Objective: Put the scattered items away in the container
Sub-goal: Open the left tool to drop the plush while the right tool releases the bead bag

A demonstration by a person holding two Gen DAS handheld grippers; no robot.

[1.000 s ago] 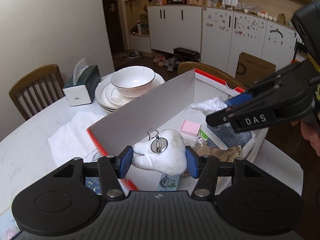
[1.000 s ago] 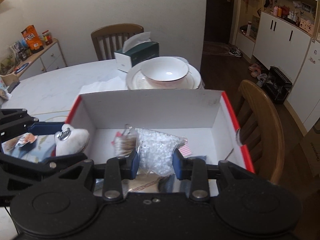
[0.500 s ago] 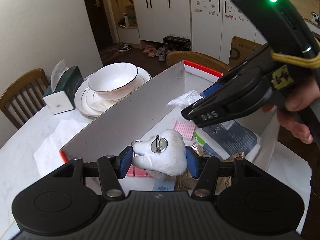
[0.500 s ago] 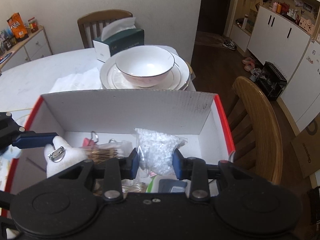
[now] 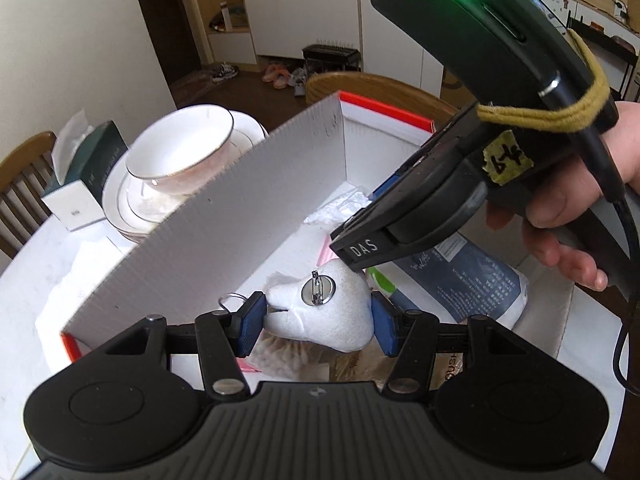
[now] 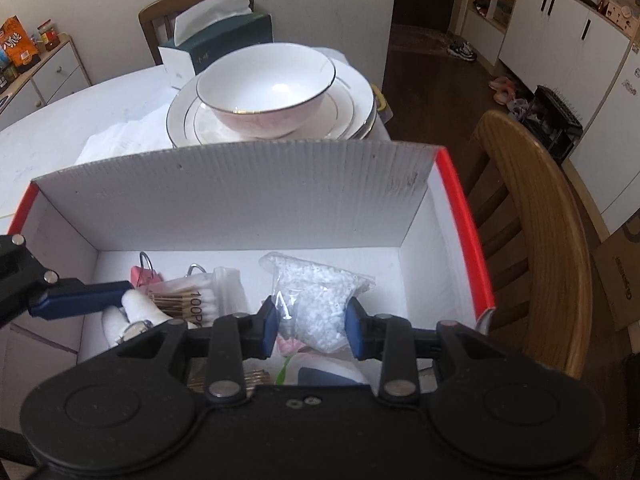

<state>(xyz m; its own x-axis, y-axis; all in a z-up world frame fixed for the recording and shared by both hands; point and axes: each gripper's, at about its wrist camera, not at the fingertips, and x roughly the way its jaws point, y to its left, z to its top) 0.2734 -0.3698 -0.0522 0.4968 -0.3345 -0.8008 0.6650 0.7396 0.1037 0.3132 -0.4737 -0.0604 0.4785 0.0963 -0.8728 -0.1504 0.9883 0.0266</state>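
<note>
A white cardboard box (image 5: 224, 232) with red edges (image 6: 248, 200) stands on the table. My left gripper (image 5: 318, 318) is shut on a white plush toy (image 5: 324, 312) with a metal pin on it, held low inside the box. My right gripper (image 6: 311, 326) is shut on a clear bag of white beads (image 6: 320, 304), also down in the box. In the left wrist view the right gripper (image 5: 384, 208) crosses just above the toy, a hand behind it. The toy (image 6: 136, 316) and a left fingertip (image 6: 84, 302) show at the left in the right wrist view.
In the box lie a cotton swab pack (image 6: 192, 300), a pink clip (image 6: 144, 276), a dark blue packet (image 5: 472, 276) and a pink pad. Behind the box stand a bowl on stacked plates (image 6: 272, 92) and a tissue box (image 6: 216, 44). A wooden chair (image 6: 540, 232) is at the right.
Both grippers have sunk from above the box rim down into the box with their loads. The right gripper has come close over the toy in the left wrist view.
</note>
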